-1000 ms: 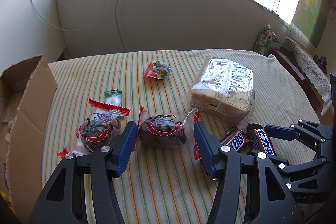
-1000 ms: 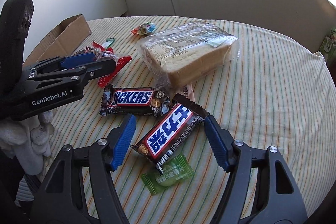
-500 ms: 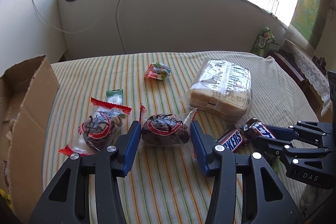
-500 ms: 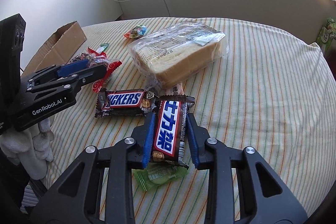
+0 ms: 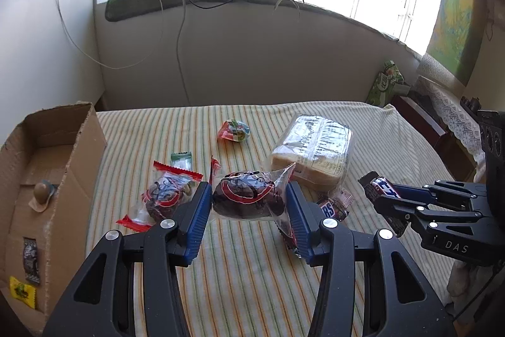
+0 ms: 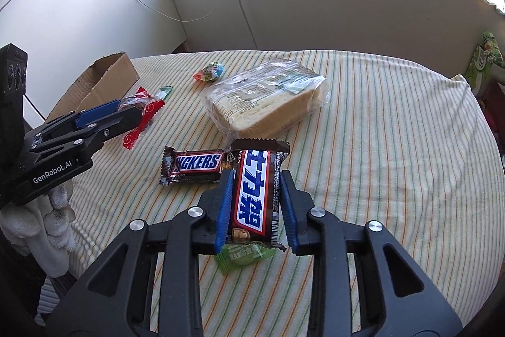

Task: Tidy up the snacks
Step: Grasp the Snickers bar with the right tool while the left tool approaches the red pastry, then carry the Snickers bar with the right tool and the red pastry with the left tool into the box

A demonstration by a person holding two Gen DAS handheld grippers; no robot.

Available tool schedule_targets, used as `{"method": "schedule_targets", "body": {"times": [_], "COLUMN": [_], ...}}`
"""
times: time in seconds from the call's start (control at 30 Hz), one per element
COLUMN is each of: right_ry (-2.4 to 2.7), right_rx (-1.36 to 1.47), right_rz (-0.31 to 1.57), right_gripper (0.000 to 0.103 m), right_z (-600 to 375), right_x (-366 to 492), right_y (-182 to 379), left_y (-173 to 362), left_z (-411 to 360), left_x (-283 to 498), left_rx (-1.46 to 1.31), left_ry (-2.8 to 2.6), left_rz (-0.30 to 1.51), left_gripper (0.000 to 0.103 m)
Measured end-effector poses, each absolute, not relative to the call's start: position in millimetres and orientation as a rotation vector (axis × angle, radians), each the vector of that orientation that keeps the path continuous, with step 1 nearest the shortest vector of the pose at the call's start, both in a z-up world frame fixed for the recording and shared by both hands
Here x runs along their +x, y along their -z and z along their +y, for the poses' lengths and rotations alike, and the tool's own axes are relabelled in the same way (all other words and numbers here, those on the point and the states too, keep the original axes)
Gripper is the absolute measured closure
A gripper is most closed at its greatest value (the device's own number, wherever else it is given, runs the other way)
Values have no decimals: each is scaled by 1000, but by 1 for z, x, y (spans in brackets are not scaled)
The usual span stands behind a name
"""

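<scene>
Clamping a dark pastry packet (image 5: 247,198), the left hand-held gripper (image 5: 249,204) hangs above the striped worktop (image 5: 252,273); the right hand-held gripper (image 6: 254,207) pinches a Snickers bar (image 6: 255,191). Bread bag (image 6: 265,97) and cardboard box (image 5: 47,179) lie nearby.

Open striped bed (image 6: 394,147) on the right, bread (image 6: 265,98) mid-bed, snacks (image 5: 167,195) crowding the left, box (image 5: 63,166) wall at left edge, near strip bare

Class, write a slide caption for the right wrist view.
Right gripper clamps a Snickers bar above the striped tablecloth.
</scene>
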State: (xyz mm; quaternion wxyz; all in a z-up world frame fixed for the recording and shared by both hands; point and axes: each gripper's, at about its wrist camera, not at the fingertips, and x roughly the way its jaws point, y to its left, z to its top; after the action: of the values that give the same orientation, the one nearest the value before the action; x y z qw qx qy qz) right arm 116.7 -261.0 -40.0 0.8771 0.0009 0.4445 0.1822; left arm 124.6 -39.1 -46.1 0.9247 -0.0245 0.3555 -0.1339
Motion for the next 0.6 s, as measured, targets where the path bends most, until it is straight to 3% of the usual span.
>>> {"method": "schedule_targets", "body": {"times": [0.6], "right_ry": [-494], "right_rx": [-58], "right_rz": [847], "right_gripper": [73], "right_z": [-195], "right_x": [111], "right_y": [5], "left_y": [12], "left_z": [31], "left_x": [91], "left_rx": [-104], "left_ry": [164], "left_rz": [626], "left_gripper": [56]}}
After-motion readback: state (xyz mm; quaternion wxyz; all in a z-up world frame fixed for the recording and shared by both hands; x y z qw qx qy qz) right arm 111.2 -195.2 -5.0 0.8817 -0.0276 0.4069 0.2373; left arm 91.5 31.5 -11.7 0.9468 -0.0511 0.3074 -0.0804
